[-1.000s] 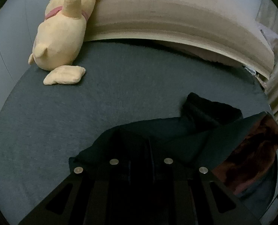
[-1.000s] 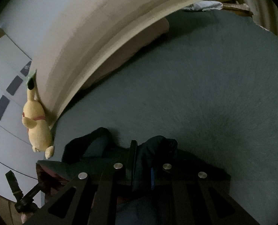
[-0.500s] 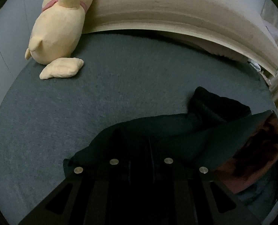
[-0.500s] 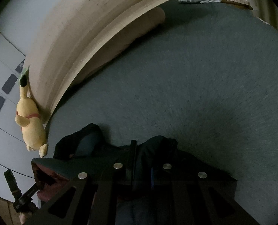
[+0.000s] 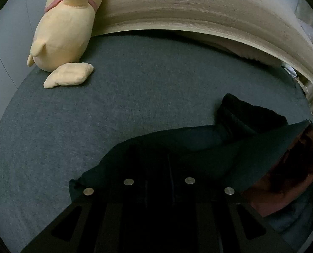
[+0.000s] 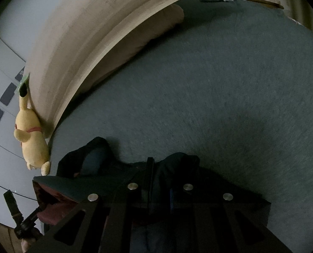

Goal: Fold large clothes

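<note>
A dark garment point(image 5: 198, 145) lies bunched at the near edge of the grey bed point(image 5: 135, 97), its reddish lining turned up between the two tools. The left gripper point(image 5: 158, 168) has its fingers nearly closed on the cloth; the right gripper point(image 6: 159, 181) pinches a fold too. A yellow plush toy point(image 5: 65, 27) leans on the headboard point(image 5: 198, 10) at the far-left corner.
</note>
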Motion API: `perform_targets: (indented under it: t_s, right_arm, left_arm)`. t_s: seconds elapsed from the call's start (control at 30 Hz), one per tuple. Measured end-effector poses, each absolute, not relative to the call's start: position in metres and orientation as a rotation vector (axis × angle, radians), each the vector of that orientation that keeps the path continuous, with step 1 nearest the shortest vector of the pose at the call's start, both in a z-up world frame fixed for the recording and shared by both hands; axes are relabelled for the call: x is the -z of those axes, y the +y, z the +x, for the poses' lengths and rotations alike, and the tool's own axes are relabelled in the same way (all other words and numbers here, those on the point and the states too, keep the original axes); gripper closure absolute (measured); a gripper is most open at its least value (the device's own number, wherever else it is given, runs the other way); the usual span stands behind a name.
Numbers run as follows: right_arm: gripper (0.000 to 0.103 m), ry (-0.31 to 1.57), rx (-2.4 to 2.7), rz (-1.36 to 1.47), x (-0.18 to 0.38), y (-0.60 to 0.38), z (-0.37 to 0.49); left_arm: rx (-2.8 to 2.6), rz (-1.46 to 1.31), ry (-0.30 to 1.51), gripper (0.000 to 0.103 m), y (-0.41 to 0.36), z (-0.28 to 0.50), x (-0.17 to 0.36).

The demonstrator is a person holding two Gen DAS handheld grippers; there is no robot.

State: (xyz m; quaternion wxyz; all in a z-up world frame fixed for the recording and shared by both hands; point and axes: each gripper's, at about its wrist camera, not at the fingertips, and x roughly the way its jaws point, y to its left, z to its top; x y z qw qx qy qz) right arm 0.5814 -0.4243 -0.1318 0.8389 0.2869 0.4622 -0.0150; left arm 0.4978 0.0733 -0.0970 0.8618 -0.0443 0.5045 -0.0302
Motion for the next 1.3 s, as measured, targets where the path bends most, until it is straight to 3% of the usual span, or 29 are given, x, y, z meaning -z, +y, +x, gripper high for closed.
perform_targets:
  t_s: [0.3, 0.37, 0.4, 0.43, 0.5, 0.67, 0.73, 0.93, 1.07, 1.3]
  right_arm:
    - [0.084, 0.946, -0.006, 0.714, 0.128, -0.437, 0.573]
    - [0.074, 0.938, -0.017, 0.736, 0.128, -0.438, 0.572]
    - [0.062, 0.928, -0.030, 0.752, 0.127, -0.439, 0.571]
    - [0.040, 0.919, -0.039, 0.761, 0.125, -0.441, 0.570]
    - [0.019, 0.885, -0.080, 0.790, 0.120, -0.443, 0.567]
    - [0.018, 0.782, -0.076, 0.815, 0.094, -0.456, 0.554]
    - [0.018, 0.734, -0.072, 0.832, 0.082, -0.465, 0.548]
    - [0.018, 0.699, -0.095, 0.742, 0.050, -0.471, 0.531]
    - [0.018, 0.746, -0.083, 0.647, 0.058, -0.475, 0.524]
    - [0.018, 0.876, -0.121, 0.552, 0.100, -0.468, 0.535]
  left_arm:
    - [0.070, -0.147, 1.045, 0.084, 0.076, 0.496, 0.094]
    - [0.082, -0.185, 1.043, 0.084, 0.079, 0.496, 0.093]
    - [0.091, -0.216, 1.049, 0.082, 0.083, 0.496, 0.092]
    - [0.097, -0.243, 1.054, 0.080, 0.086, 0.497, 0.091]
    - [0.120, -0.313, 1.057, 0.076, 0.094, 0.497, 0.087]
    - [0.202, -0.439, 1.035, 0.057, 0.108, 0.494, 0.068]
    - [0.244, -0.531, 1.033, 0.044, 0.116, 0.493, 0.060]
    - [0.312, -0.828, 0.903, 0.032, 0.155, 0.487, 0.027]
    - [0.231, -0.606, 0.834, 0.027, 0.153, 0.482, 0.009]
    - [0.183, -0.216, 0.948, 0.027, 0.114, 0.493, 0.061]
